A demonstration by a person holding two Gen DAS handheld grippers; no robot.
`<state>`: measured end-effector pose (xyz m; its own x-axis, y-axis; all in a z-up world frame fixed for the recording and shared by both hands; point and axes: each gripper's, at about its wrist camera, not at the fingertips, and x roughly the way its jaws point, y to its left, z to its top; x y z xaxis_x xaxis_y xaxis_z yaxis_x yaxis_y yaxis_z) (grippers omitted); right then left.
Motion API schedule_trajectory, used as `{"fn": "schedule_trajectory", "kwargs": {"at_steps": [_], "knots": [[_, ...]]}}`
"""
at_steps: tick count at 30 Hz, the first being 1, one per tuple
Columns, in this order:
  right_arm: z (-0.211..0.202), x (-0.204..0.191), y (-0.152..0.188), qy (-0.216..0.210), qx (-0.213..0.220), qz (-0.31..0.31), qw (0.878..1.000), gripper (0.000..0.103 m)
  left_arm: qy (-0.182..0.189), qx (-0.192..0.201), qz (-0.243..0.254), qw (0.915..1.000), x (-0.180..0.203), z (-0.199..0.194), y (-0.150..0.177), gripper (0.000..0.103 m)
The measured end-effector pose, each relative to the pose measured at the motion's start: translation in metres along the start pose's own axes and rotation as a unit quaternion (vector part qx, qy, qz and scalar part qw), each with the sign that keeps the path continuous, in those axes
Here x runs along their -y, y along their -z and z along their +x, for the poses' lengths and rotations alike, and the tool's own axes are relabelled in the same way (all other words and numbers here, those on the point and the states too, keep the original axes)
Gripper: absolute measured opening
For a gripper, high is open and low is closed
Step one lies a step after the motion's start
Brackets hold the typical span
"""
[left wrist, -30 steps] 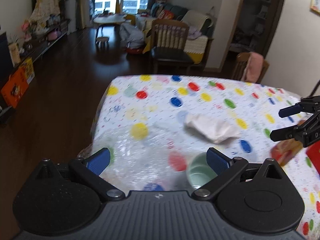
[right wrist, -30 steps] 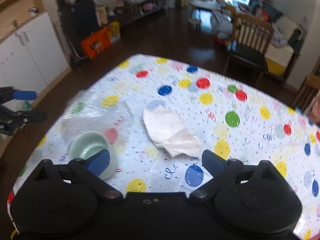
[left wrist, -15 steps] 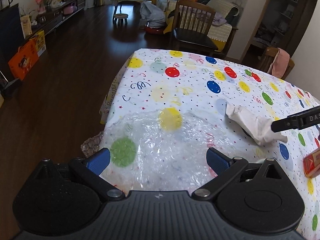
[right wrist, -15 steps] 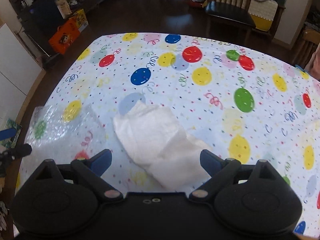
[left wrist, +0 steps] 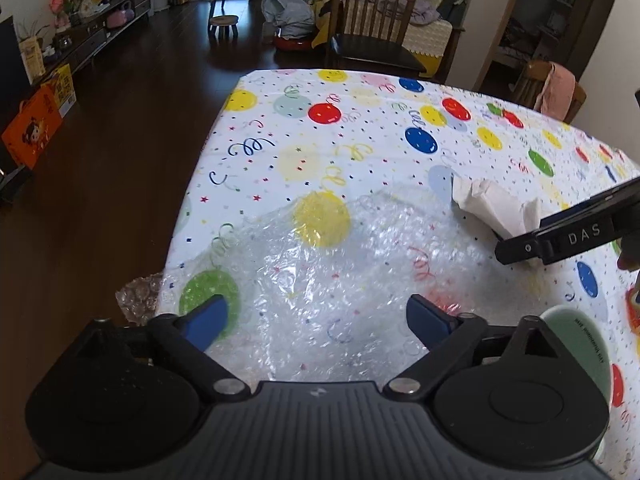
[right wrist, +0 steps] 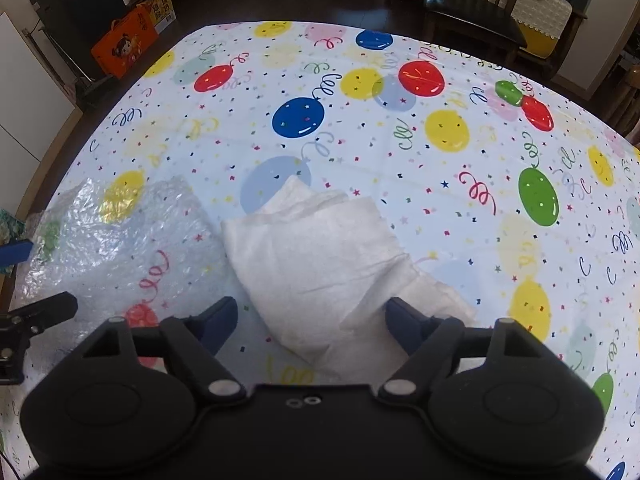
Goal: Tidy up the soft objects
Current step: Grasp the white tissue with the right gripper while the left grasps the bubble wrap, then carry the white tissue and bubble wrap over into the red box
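Observation:
A clear bubble wrap sheet (left wrist: pixel 320 276) lies flat at the table's near left corner; it also shows in the right wrist view (right wrist: pixel 120 240). My left gripper (left wrist: pixel 316 320) is open, low over the sheet, its blue fingertips straddling it. A crumpled white foam sheet (right wrist: pixel 320 264) lies mid-table; it also shows in the left wrist view (left wrist: pixel 496 204). My right gripper (right wrist: pixel 312 324) is open, its fingers on either side of the white sheet's near end. The right gripper's finger (left wrist: pixel 568 236) reaches in from the right in the left wrist view.
A balloon-print cloth covers the table (right wrist: pixel 440 128). A pale green bowl (left wrist: pixel 580 340) stands right of my left gripper. The table's left edge drops to dark floor (left wrist: pixel 100 200). A wooden chair (left wrist: pixel 372 28) stands at the far side.
Both grippers have moved forward and lower. The left now sits over the bubble wrap. The right has closed in on the white sheet, which fills more of its view.

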<state>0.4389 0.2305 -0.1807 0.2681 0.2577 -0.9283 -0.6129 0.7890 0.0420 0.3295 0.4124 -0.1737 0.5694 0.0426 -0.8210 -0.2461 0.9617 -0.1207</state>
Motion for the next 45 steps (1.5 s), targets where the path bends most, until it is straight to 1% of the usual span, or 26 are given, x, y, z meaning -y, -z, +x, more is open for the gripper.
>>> {"fn": "schedule_trajectory", "kwargs": {"at_steps": [1, 3, 5, 6, 9, 10, 11, 12, 13, 15, 16, 18, 19, 21, 23, 30, 35, 40, 45], "knots": [[0.001, 0.000, 0.000, 0.001, -0.001, -0.001, 1.000, 0.079, -0.001, -0.001, 0.004, 1.0000, 0.002, 0.002, 0.001, 0.082], [0.002, 0.000, 0.001, 0.006, -0.003, -0.004, 1.000, 0.075, -0.003, -0.004, 0.011, 0.9999, 0.004, 0.005, 0.001, 0.065], [0.001, 0.001, 0.002, 0.008, 0.000, -0.004, 1.000, 0.071, -0.010, -0.010, 0.014, 0.9998, 0.005, 0.010, 0.002, 0.058], [0.001, 0.002, 0.002, 0.008, 0.001, -0.003, 1.000, 0.068, -0.012, -0.013, 0.014, 0.9997, 0.005, 0.011, 0.002, 0.057], [-0.002, 0.006, 0.004, 0.010, 0.006, 0.003, 1.000, 0.058, -0.024, -0.009, 0.021, 0.9994, 0.006, 0.014, 0.004, 0.041], [-0.003, 0.008, 0.004, 0.009, 0.009, 0.006, 1.000, 0.056, -0.029, -0.007, 0.025, 0.9992, 0.007, 0.014, 0.004, 0.039], [-0.004, 0.010, 0.005, 0.010, 0.011, 0.009, 1.000, 0.051, -0.036, -0.005, 0.031, 0.9988, 0.009, 0.014, 0.005, 0.033], [-0.005, 0.012, 0.006, 0.010, 0.013, 0.013, 1.000, 0.045, -0.044, -0.003, 0.039, 0.9983, 0.010, 0.014, 0.006, 0.032], [-0.005, 0.014, 0.007, 0.011, 0.015, 0.017, 1.000, 0.042, -0.047, 0.000, 0.046, 0.9979, 0.012, 0.013, 0.007, 0.028], [-0.008, 0.018, 0.009, 0.009, 0.018, 0.029, 0.999, 0.026, -0.043, 0.003, 0.054, 0.9976, 0.013, 0.012, 0.009, 0.012], [-0.009, 0.020, 0.010, 0.008, 0.019, 0.035, 0.999, 0.022, -0.043, 0.005, 0.057, 0.9974, 0.014, 0.012, 0.010, 0.010], [-0.014, 0.021, 0.012, 0.011, 0.023, 0.040, 0.999, 0.012, -0.041, 0.007, 0.063, 0.9972, 0.015, 0.011, 0.011, 0.007], [-0.017, 0.021, 0.013, 0.014, 0.027, 0.040, 0.999, 0.010, -0.042, 0.008, 0.063, 0.9971, 0.016, 0.010, 0.011, 0.007], [-0.026, 0.023, 0.016, 0.014, 0.035, 0.046, 0.998, 0.009, -0.042, 0.011, 0.060, 0.9973, 0.015, 0.008, 0.010, 0.006], [-0.036, 0.027, 0.019, 0.005, 0.042, 0.057, 0.998, 0.008, -0.038, 0.014, 0.051, 0.9979, 0.013, 0.005, 0.009, 0.006], [-0.081, 0.026, 0.036, -0.015, 0.065, 0.061, 0.996, 0.007, -0.020, 0.033, 0.017, 0.9991, 0.006, -0.024, 0.000, 0.005], [-0.122, 0.024, 0.051, -0.035, 0.088, 0.056, 0.994, 0.007, -0.002, 0.062, -0.009, 0.9981, 0.009, -0.056, -0.009, 0.005], [-0.165, 0.027, 0.073, -0.055, 0.108, 0.051, 0.991, 0.007, 0.022, 0.097, -0.014, 0.9950, 0.023, -0.097, -0.021, 0.005], [-0.204, 0.036, 0.099, -0.066, 0.126, 0.048, 0.989, 0.007, 0.047, 0.132, -0.006, 0.9901, 0.047, -0.143, -0.029, 0.005]]}}
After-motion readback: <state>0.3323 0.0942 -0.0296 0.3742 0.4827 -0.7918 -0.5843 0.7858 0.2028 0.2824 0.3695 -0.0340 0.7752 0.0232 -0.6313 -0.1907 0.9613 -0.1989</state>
